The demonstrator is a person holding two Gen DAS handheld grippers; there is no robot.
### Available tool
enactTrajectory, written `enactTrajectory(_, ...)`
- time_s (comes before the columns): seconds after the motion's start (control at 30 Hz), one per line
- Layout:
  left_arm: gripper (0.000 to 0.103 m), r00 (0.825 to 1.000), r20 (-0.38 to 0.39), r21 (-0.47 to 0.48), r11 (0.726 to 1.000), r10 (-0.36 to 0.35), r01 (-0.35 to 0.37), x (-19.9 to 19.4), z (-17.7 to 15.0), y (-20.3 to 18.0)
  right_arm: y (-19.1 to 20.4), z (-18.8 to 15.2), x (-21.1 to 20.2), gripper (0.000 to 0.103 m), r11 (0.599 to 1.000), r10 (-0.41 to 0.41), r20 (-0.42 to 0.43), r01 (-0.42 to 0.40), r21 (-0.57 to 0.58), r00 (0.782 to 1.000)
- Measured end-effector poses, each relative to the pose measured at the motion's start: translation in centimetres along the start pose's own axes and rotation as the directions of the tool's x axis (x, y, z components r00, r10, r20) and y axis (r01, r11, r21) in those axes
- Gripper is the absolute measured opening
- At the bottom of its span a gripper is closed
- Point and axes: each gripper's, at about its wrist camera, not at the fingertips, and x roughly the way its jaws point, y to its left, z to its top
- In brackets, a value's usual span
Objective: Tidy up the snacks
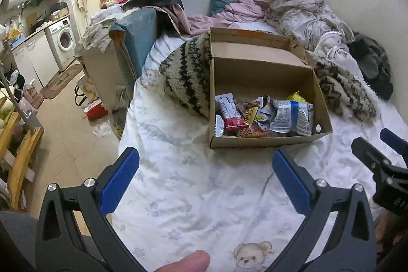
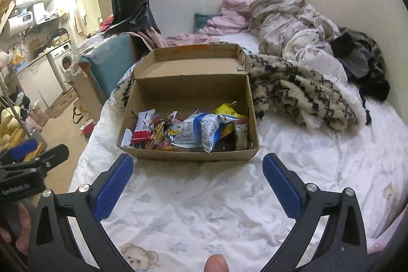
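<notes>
Near box (image 2: 188, 154) front edge, both grippers wide, bare sheet (image 2: 199, 200) btwn.

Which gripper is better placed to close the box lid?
Probably right: the box sits centered ahead of the open right gripper, lid straight beyond. From the open left gripper, the box lies off to the right.

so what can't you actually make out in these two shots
- Bottom layer of snacks in the cardboard box: both views, covered by the blue-and-white packet and the box's near wall.
- Packet print: too small to read.
- Fuzzy blanket: left wrist view, partly hidden behind the box.
</notes>
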Motion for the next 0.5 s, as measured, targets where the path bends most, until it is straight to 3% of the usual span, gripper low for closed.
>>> enactTrajectory(0.23,0.103,0.999,-0.008,-0.021,0.999,-0.050,0.050,0.7,-0.1,-0.3,0.0,-0.2,1.0,0.103,0.999,-0.048,0.006,0.048,-0.011,0.999)
enactTrajectory(0.5,0.103,0.998,-0.034,-0.030,0.998,-0.055,0.054,1.2,-0.4,-0.3,-0.3,-0.4,1.4,0.103,1.000,-0.030,-0.012,0.030,0.008,0.999)
